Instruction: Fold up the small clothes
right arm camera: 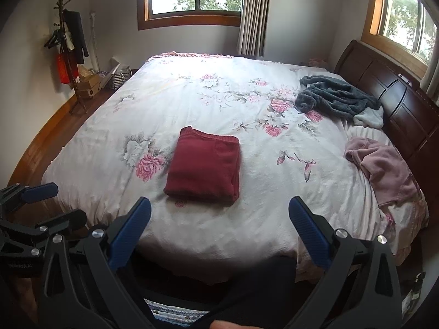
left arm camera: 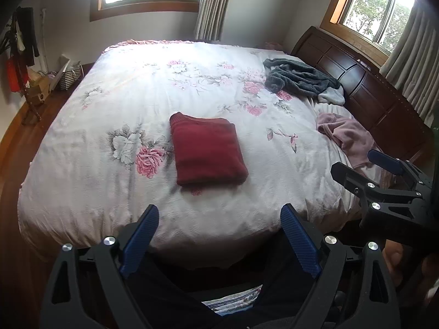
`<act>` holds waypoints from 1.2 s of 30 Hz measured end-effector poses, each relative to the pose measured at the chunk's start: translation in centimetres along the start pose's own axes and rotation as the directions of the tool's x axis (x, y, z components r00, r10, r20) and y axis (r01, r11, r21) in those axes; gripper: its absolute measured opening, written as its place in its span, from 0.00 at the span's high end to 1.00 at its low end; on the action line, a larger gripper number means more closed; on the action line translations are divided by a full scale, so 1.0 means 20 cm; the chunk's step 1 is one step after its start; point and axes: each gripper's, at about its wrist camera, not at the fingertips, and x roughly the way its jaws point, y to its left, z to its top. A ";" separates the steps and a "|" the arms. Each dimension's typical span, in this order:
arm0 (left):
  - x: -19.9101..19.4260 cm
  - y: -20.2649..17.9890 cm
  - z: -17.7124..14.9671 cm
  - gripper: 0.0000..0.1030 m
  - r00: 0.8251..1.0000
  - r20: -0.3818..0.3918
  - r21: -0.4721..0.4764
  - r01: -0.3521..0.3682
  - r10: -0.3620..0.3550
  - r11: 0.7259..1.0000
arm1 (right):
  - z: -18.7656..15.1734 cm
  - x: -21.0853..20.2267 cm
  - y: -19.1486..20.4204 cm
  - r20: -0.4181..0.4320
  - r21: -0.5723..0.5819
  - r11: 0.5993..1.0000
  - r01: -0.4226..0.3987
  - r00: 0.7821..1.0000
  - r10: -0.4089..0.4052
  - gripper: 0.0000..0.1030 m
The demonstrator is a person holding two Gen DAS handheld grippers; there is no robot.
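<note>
Your left gripper point(left arm camera: 219, 216) hangs at the near edge of the bed point(left arm camera: 115, 192) with its blue pads spread wide and nothing between them. Your right gripper point(right arm camera: 219, 208) sits the same way, spread and empty, just beside the left one; each shows at the edge of the other's view. The red garment point(left arm camera: 207, 152) lies folded into a neat square in the middle of the floral cover, well ahead of both tools and touched by neither. A pink garment point(right arm camera: 384, 170) lies crumpled at the right edge of the bed near the wooden headboard point(right arm camera: 397, 101). Farther back, a grey garment point(right arm camera: 334, 97) lies in a loose heap, with a pale piece point(right arm camera: 369, 118) touching its right end.
</note>
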 end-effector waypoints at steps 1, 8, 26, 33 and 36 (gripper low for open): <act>0.00 0.00 0.00 0.12 1.000 0.001 0.000 0.001 -0.001 1.000 | 0.00 -0.01 0.00 0.006 0.000 1.000 0.004 1.000 -0.004 0.03; 0.00 0.00 -0.01 0.12 1.000 0.005 -0.001 0.005 -0.005 1.000 | -0.01 -0.02 0.01 0.024 0.002 1.000 0.006 1.000 -0.006 0.03; -0.01 0.00 -0.04 0.12 1.000 0.007 -0.007 0.001 -0.001 1.000 | -0.03 0.00 0.02 0.015 0.006 1.000 -0.006 1.000 0.006 0.03; -0.02 0.00 -0.05 0.12 1.000 0.007 -0.016 0.001 -0.001 1.000 | -0.03 0.00 0.03 0.014 0.005 1.000 -0.006 1.000 0.006 0.03; -0.02 0.00 -0.05 0.12 1.000 0.006 -0.017 0.001 -0.001 1.000 | -0.03 0.00 0.03 0.014 0.006 1.000 -0.007 1.000 0.007 0.03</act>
